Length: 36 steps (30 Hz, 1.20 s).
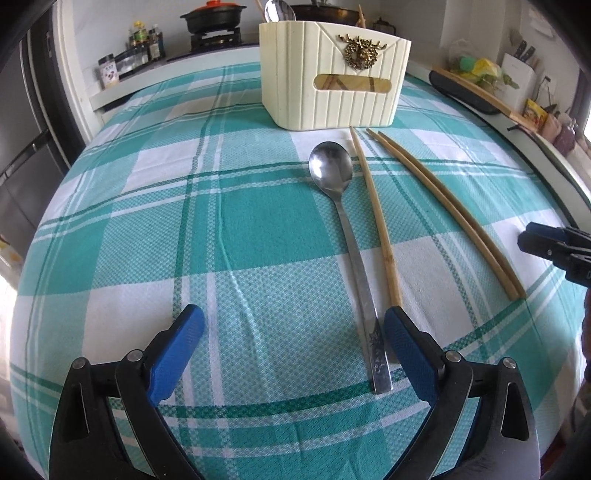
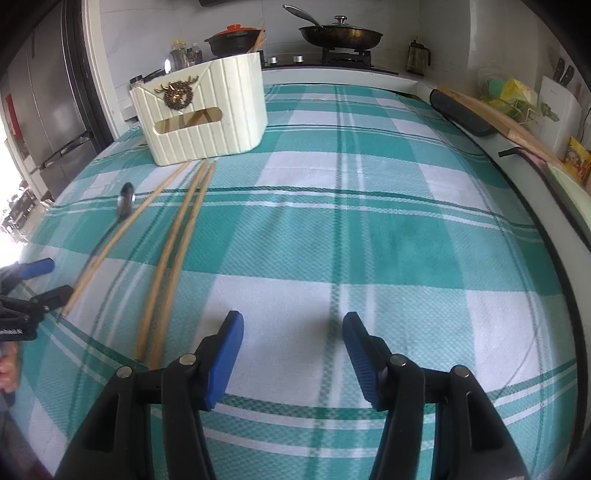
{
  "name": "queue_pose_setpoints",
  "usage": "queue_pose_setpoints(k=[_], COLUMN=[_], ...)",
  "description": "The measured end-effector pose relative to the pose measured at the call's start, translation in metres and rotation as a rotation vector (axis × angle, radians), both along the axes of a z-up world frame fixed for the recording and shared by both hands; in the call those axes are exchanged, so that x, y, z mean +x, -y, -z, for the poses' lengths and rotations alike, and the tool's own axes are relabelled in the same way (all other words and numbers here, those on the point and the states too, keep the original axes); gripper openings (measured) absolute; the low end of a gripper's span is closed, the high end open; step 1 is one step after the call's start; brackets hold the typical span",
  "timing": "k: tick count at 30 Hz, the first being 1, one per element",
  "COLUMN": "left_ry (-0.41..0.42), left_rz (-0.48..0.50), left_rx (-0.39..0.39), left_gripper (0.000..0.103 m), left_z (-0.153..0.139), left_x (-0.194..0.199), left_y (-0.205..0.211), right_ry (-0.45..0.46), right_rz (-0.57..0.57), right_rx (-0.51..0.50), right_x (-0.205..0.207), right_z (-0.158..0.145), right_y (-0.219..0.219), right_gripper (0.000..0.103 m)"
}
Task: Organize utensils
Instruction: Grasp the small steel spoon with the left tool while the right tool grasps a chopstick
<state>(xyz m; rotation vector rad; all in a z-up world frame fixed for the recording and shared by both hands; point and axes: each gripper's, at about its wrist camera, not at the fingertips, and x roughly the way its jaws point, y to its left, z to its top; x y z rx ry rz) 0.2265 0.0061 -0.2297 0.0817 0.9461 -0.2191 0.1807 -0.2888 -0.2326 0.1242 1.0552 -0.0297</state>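
A steel spoon [image 1: 347, 236] lies on the checked cloth, bowl toward a cream utensil holder [image 1: 332, 77]. A single chopstick [image 1: 376, 218] lies just right of it, and a pair of chopsticks [image 1: 454, 218] farther right. My left gripper [image 1: 293, 326] is open over the cloth, its right pad beside the spoon's handle end. In the right wrist view my right gripper [image 2: 293, 332] stands open over bare cloth, with the pair of chopsticks [image 2: 173, 258] to its left, the holder [image 2: 207, 110] beyond, and the spoon [image 2: 125, 201] at far left. The holder has a spoon and chopsticks in it.
The table is covered by a green and white cloth [image 1: 184, 221]. Behind it runs a counter with a stove, a black pot [image 1: 214, 16], a frying pan [image 2: 340, 35] and bottles. A dark tray [image 2: 461, 112] and a wooden board lie along the right edge.
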Motion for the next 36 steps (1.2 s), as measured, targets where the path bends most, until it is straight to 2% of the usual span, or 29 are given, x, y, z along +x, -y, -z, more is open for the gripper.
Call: queue_pose_setpoints(k=[2,5,7,8,11,14,18,20,23,28,32,36], left_ry=[-0.002,-0.004,-0.009,-0.01,-0.006,0.002,0.001,0.007,-0.01,-0.015,-0.028,-0.048], left_rz=[0.015,0.033,0.026,0.018,-0.011,-0.053,-0.103,-0.104,-0.124,-0.076,-0.054,-0.059], left_rx=[0.001,0.027,0.023,0.023,0.035,0.044,0.028,0.05,0.033,0.051,0.056,0.053], left_gripper=[0.098,0.098,0.098,0.098,0.1,0.1,0.1,0.1,0.1,0.1,0.102,0.102], left_z=[0.0,0.0,0.0,0.0,0.002,0.002,0.002,0.002,0.002,0.003,0.003,0.003], left_x=[0.004,0.013,0.022,0.027,0.043,0.057,0.054,0.048,0.042,0.028,0.018,0.02], left_y=[0.005,0.013,0.013,0.013,0.014,0.016,0.005,-0.001,-0.013,-0.015,-0.026,-0.036], right_ry=[-0.004,-0.037,-0.07,-0.071,-0.101,-0.097,-0.08,-0.076,-0.074,-0.064,-0.063,-0.072], right_rz=[-0.058,-0.121,-0.159,-0.175,-0.186,-0.16,-0.07,-0.014,0.017,-0.007,-0.044,-0.058], right_rx=[0.027,0.028,0.052,0.044,-0.053,-0.058,-0.121,-0.119,-0.118,-0.123,-0.147,-0.137], right_x=[0.014,0.037,0.049,0.053,0.063,0.063,0.048,0.034,0.015,0.006,0.004,0.004], right_z=[-0.001,0.006,0.013,0.015,0.018,0.017,0.013,0.01,0.007,0.006,0.006,0.006], right_y=[-0.015,-0.032,-0.039,-0.043,-0.051,-0.047,-0.031,-0.014,0.0,0.002,-0.004,-0.001], right_gripper=[0.053,0.033,0.029,0.028,0.011,0.006,0.006,0.006,0.006,0.01,0.02,0.021])
